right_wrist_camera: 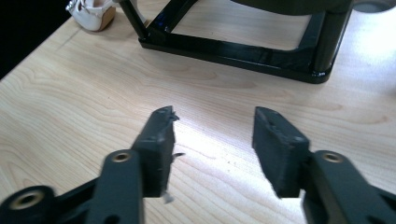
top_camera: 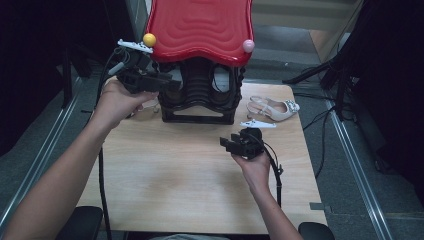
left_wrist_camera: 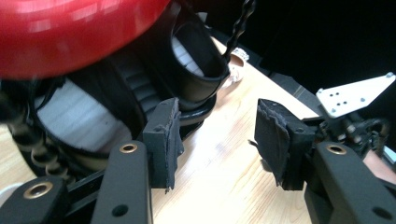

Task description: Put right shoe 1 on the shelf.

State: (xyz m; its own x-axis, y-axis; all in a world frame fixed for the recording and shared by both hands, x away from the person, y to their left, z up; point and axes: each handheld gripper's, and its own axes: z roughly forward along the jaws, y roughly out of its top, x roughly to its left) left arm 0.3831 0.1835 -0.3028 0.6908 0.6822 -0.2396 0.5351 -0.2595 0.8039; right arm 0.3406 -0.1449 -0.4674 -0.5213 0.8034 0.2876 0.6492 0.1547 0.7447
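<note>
Forearms enter from the near edge of the table (top_camera: 150, 170), a pale wooden top. Nearest on it, the right gripper (top_camera: 231, 145) sits low over bare wood, right of centre, held from behind by the right hand (top_camera: 255, 167); its jaws stand apart with nothing between them, and in the right gripper view its pads (right_wrist_camera: 159, 144) frame only woodgrain. Farther back at the left, the left gripper (top_camera: 167, 84) is raised in the left hand (top_camera: 117, 102), pointing right, right against the stand (top_camera: 200, 95), a black ribbed frame at the table's far middle; its jaws are also apart and empty, the near pad (left_wrist_camera: 163, 140) just beside the black ribs. Above the stand sits a red wavy seat (top_camera: 200, 27). Right of the stand lies a pale shoe (top_camera: 275, 109), well apart from both grippers
</note>
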